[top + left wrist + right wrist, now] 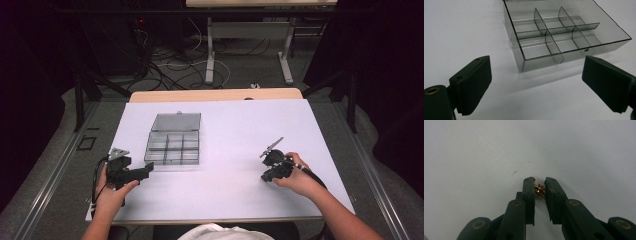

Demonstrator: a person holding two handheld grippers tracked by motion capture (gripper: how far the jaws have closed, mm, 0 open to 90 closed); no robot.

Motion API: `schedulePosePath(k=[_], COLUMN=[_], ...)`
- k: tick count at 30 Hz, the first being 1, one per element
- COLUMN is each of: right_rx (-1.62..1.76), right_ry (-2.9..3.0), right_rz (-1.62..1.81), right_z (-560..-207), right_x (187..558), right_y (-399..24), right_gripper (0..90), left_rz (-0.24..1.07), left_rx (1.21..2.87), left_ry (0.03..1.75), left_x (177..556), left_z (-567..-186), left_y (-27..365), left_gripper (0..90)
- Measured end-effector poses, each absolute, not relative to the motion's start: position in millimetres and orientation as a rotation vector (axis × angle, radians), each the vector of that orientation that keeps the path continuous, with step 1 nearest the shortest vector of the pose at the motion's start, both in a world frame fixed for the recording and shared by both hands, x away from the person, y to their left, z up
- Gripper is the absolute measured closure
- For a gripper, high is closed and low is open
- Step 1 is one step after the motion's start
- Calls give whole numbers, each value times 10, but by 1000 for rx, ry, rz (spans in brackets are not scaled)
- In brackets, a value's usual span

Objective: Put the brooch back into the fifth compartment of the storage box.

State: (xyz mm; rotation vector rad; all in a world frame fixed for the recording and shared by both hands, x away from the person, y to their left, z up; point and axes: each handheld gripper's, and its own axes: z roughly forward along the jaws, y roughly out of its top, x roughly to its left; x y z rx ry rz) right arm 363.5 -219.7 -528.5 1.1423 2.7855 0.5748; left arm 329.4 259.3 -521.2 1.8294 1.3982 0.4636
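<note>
Right tool [539, 185] is clamped on a small coppery gear [540, 190] low over the table [230, 130], near right. Lift it straight and carry it left to the far-left compartment box [174, 141]. Left tool [536, 82], pads apart, rests level, aimed at that box.

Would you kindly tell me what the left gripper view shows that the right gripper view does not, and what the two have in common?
Left gripper view: a clear grey compartment box, its lid open and the compartments in sight bare, lying ahead of the left hand-held gripper, whose jaws stand wide apart with nothing between them.

Right gripper view: a small gold, spiky ornament pinched between the nearly closed jaws of the right hand-held gripper.

Both: black jaws rising from the bottom edge over the same white table surface.
</note>
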Motion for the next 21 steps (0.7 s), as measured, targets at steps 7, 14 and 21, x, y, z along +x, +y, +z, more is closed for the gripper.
schedulePosePath(k=[7, 14, 21], right_rx=[1184, 1265, 1317], right_ry=[2756, 2737, 2709], right_rz=[638, 651, 690], right_z=[-5284, -5249, -5226], right_x=[3642, 3681, 3703], right_y=[-2197, -2212, -2213], right_gripper=[791, 791, 791], left_rz=[457, 457, 455], left_rx=[1837, 1835, 1828], left_ry=[1401, 1401, 1402], left_x=[3293, 3293, 3290], left_z=[-5207, -5207, -5201], left_y=[2598, 2598, 2606], left_gripper=[90, 90, 90])
